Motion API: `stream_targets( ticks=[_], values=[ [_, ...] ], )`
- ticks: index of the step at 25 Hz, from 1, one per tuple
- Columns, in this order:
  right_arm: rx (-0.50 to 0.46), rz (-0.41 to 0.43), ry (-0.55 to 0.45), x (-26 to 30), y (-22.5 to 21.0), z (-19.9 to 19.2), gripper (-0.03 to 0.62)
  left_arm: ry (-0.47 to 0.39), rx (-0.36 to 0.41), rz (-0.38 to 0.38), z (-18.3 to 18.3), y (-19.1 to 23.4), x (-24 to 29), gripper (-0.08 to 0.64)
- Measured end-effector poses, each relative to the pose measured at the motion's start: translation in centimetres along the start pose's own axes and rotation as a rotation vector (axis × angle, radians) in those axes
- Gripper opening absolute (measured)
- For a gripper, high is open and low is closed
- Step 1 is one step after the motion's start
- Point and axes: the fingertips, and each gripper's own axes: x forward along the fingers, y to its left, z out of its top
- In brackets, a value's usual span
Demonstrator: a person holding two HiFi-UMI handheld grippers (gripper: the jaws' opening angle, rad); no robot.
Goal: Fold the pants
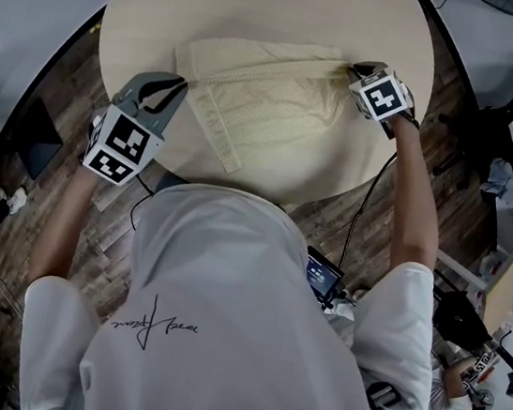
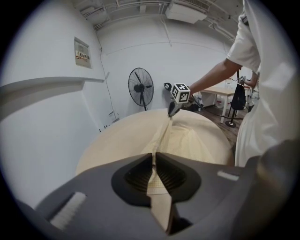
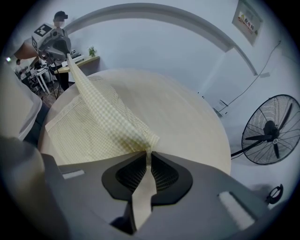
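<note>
Left gripper point(image 1: 175, 86) clamped on one end of the pants' edge; right gripper point(image 1: 355, 71) pinched the other end. Cream pants point(image 1: 270, 107) lay on the round table point(image 1: 266, 2), with the held edge stretched between the tools. Looked like mid-fold. Advice: hold both ends level with even tension, carry the edge across together, and lay it flush before letting go.

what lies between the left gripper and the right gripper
A pulled-straight edge of the pale yellow pants, pinched at each end by the left gripper and right gripper; the head view shows it.
</note>
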Motion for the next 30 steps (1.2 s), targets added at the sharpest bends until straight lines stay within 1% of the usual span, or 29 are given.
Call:
stream_targets(
  ticks=[5, 9, 11, 16, 20, 23, 30],
  values=[
    [-0.059, -0.049, -0.016, 0.0, 0.3, -0.8, 0.031, 0.004, 0.003, -0.010, -0.6, -3.1, 0.0, 0.083],
    [-0.061, -0.066, -0.014, 0.3, 0.5, -2.1, 0.032, 0.006, 0.020, -0.027, -1.0, -6.3, 0.6, 0.083],
    [-0.056, -0.074, -0.011, 0.5, 0.5, -2.9, 0.032, 0.010, 0.034, -0.045, -1.1, -8.1, 0.9, 0.083],
    [-0.083, -0.091, 0.000, 0.7, 1.0, -4.0, 0.032, 0.025, 0.042, -0.094, -1.8, -11.5, 1.5, 0.083],
    [-0.069, -0.121, -0.007, 1.2, 0.9, -5.0, 0.032, 0.043, 0.067, -0.140, -2.7, -14.0, 2.0, 0.083],
    [-0.079, -0.129, -0.005, 1.2, 0.9, -5.4, 0.032, 0.052, 0.092, -0.165, -3.1, -15.5, 2.4, 0.083],
    [-0.106, -0.140, 0.023, 1.1, 1.0, -6.9, 0.034, 0.068, 0.112, -0.220, -3.7, -18.2, 3.5, 0.083]
  ],
)
